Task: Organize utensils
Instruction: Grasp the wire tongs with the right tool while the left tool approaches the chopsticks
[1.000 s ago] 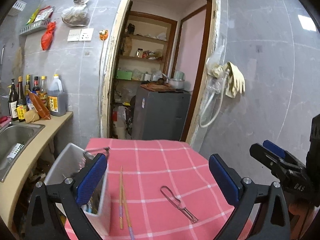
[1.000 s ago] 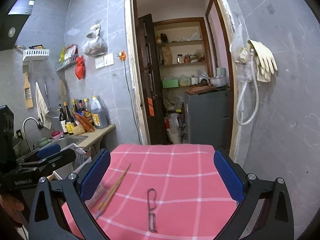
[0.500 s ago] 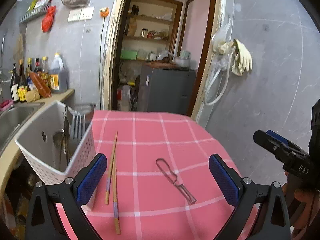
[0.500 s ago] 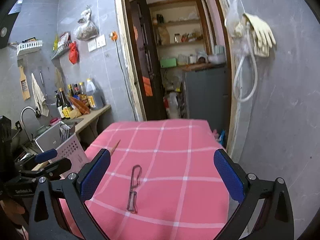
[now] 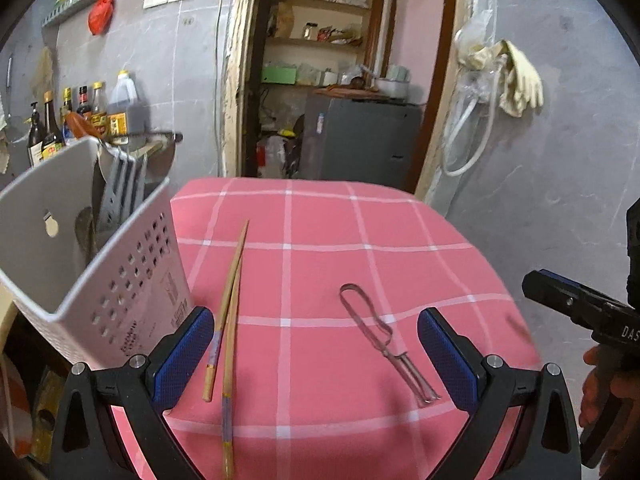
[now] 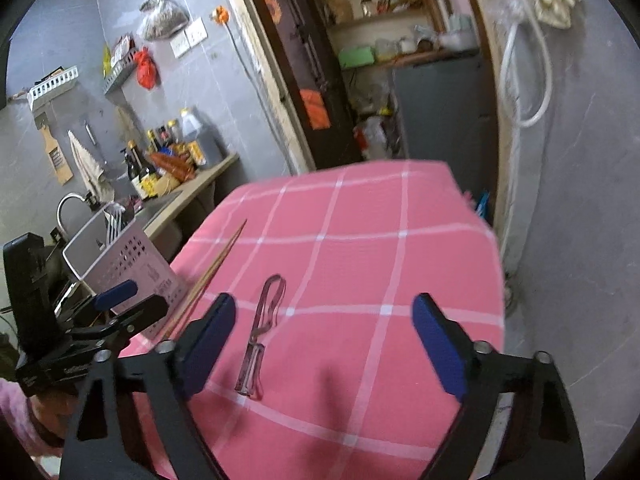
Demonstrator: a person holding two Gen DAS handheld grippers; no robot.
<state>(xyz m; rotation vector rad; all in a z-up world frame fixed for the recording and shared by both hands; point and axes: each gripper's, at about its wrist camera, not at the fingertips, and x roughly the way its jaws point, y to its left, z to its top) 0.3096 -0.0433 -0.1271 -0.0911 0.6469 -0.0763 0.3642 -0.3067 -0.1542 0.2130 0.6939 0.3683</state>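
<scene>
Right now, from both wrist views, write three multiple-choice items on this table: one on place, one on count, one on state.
1. The chopsticks lie where, seen from the left wrist?
A. inside the basket
B. between basket and peeler
C. on the counter

2. How many chopsticks?
A. one
B. two
C. four

3. The left gripper and right gripper are:
A. open, empty
B. shut on the peeler
C. shut on chopsticks

Answers: B, they rest on the pink cloth between them; B, two sticks show; A, both jaws are spread around nothing.

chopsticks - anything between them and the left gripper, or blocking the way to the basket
Nothing visible does. The chopsticks lie bare on the cloth just ahead of the open left gripper, and the white basket stands right beside them, top open.
</scene>
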